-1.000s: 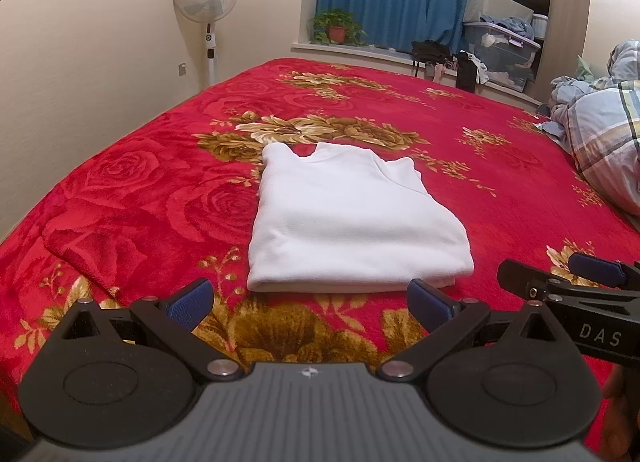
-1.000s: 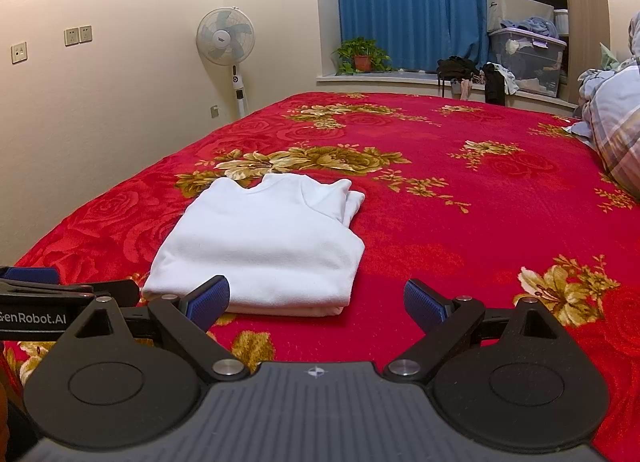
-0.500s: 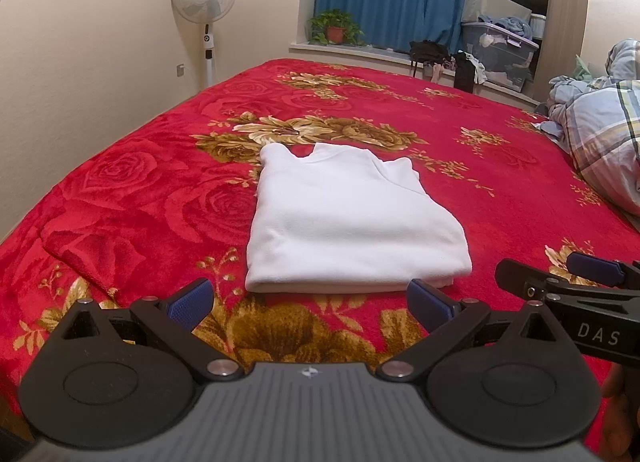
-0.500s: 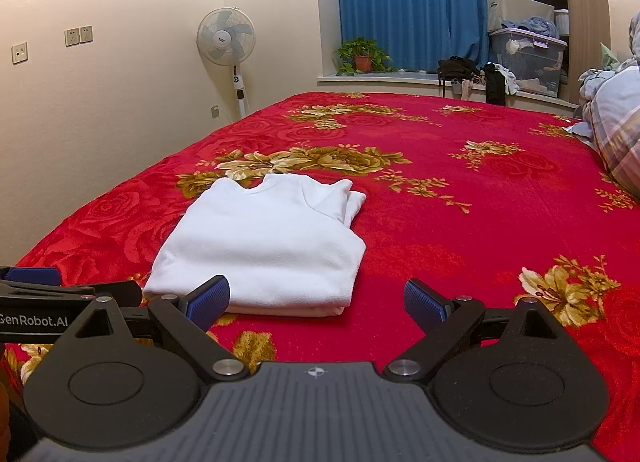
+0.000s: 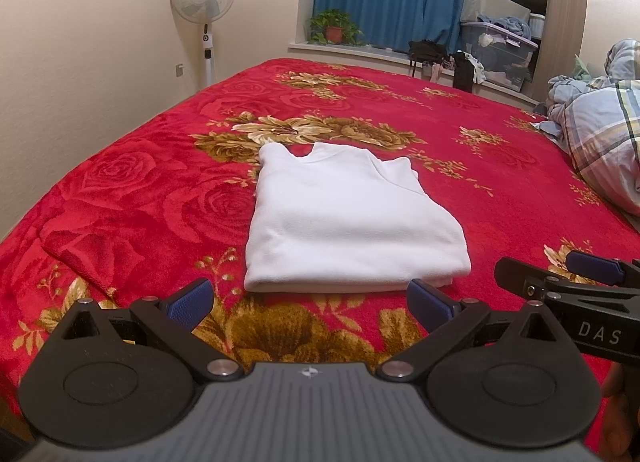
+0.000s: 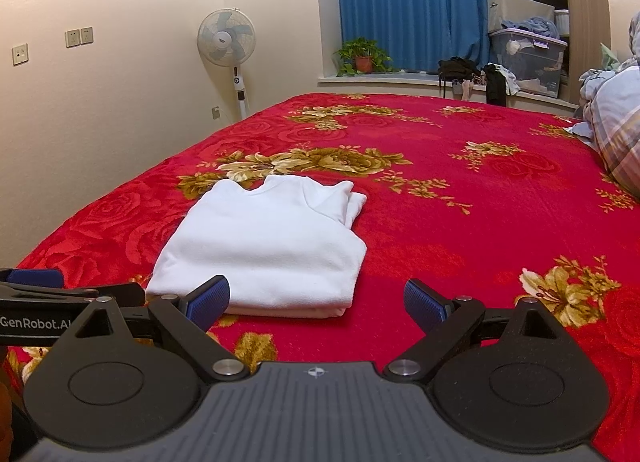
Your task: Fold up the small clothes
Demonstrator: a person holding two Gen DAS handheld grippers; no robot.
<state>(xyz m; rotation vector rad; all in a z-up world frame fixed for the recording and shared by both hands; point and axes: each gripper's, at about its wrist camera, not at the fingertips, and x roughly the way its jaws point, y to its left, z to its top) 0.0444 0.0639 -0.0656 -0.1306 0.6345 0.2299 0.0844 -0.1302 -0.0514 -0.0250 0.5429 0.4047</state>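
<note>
A small white garment (image 5: 348,222) lies folded into a neat rectangle on the red floral bedspread (image 5: 120,198); its neckline faces the far side. It also shows in the right wrist view (image 6: 268,246). My left gripper (image 5: 310,304) is open and empty, just short of the garment's near edge. My right gripper (image 6: 318,302) is open and empty, near the garment's near right corner. In the left wrist view the right gripper's fingers (image 5: 592,264) show at the right edge. In the right wrist view the left gripper's body (image 6: 48,302) shows at the left.
A bundled plaid quilt (image 5: 600,142) lies at the bed's right side. A standing fan (image 5: 204,14) stands by the left wall. A potted plant (image 5: 334,28), bags and storage bins (image 5: 500,50) sit by the blue curtain beyond the bed.
</note>
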